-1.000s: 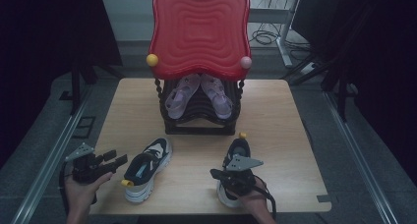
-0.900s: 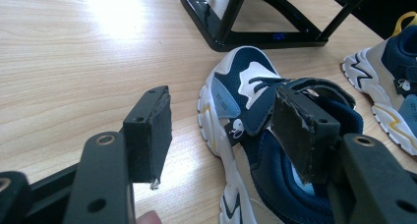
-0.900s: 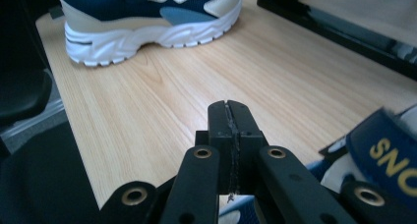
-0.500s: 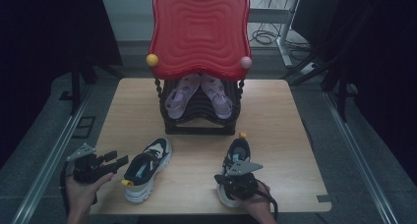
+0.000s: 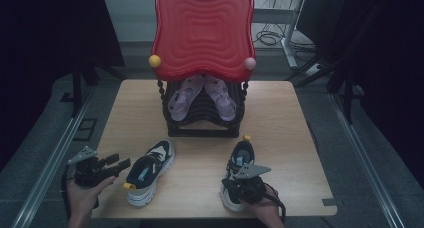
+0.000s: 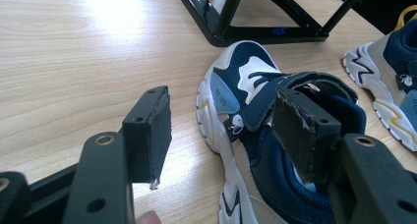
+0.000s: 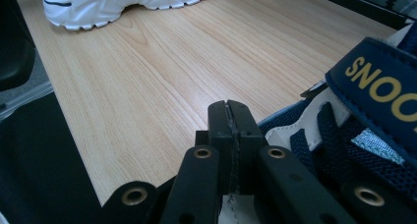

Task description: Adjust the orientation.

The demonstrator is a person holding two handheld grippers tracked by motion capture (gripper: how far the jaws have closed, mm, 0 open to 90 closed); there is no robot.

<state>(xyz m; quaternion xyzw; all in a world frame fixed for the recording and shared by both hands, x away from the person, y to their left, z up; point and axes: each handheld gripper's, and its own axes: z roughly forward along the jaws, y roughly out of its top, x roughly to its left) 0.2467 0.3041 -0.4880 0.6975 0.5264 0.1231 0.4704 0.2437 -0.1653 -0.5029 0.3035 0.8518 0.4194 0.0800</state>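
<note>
Since a second ago the right gripper [image 5: 239,186] has sunk onto the right shoe [image 5: 239,160] near the table [image 5: 290,138] edge with jaws pressed shut, seemingly pinching its collar, ready for lifting, while the left gripper [image 5: 120,164] waits wide open, empty, beside the left shoe [image 5: 150,170].

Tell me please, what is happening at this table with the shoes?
A person works at a wooden table with a gripper in each hand. The right gripper is shut at the edge of the right sneaker; whether it pinches the shoe is hard to tell. The left gripper is open, beside the left sneaker, one jaw over its opening. Behind them, a black shoe rack holds a pair of pink sandals.
</note>
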